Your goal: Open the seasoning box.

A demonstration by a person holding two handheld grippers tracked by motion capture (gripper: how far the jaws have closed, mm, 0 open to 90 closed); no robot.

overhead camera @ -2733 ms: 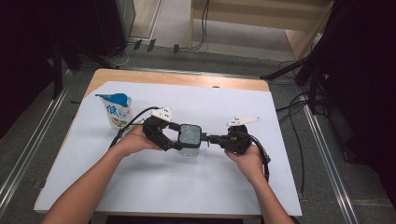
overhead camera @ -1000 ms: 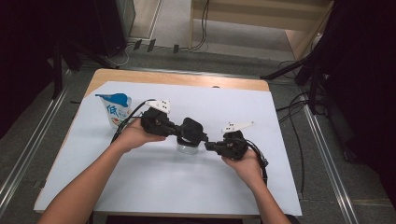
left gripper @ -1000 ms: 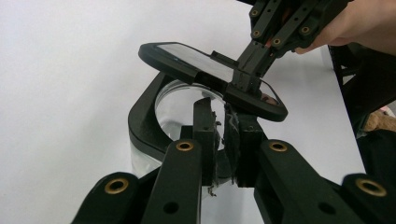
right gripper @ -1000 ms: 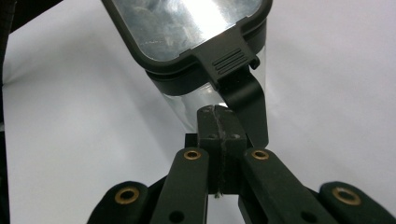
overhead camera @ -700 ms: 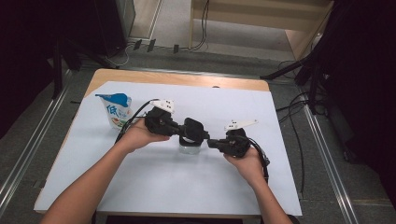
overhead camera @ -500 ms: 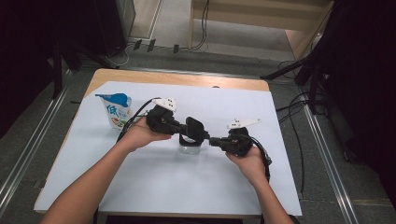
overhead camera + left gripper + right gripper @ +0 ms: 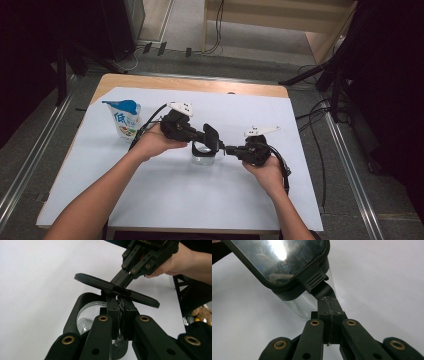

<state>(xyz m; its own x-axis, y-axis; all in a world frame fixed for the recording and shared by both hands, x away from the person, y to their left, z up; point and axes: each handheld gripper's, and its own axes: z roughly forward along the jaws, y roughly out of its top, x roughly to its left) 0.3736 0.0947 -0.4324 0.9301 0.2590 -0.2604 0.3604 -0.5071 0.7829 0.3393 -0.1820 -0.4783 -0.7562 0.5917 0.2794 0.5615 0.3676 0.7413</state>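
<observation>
Between the left gripper (image 7: 121,302) jaws there's a thin tab of the lid (image 7: 100,283); they've just been closing and now pinch it tight. The right gripper (image 7: 329,303) is clamped on the opposite tab. So the lid looks to be off the clear box (image 7: 202,157) and hanging tilted right above it, mid-table. I'd say opening is basically done; what's left is parking the lid somewhere. Its long axis runs near-to-far, crosswise to the line between the grippers, with one flat face tipped toward the right one. The pouch (image 7: 125,117) stands well off to the left, untouched.
</observation>
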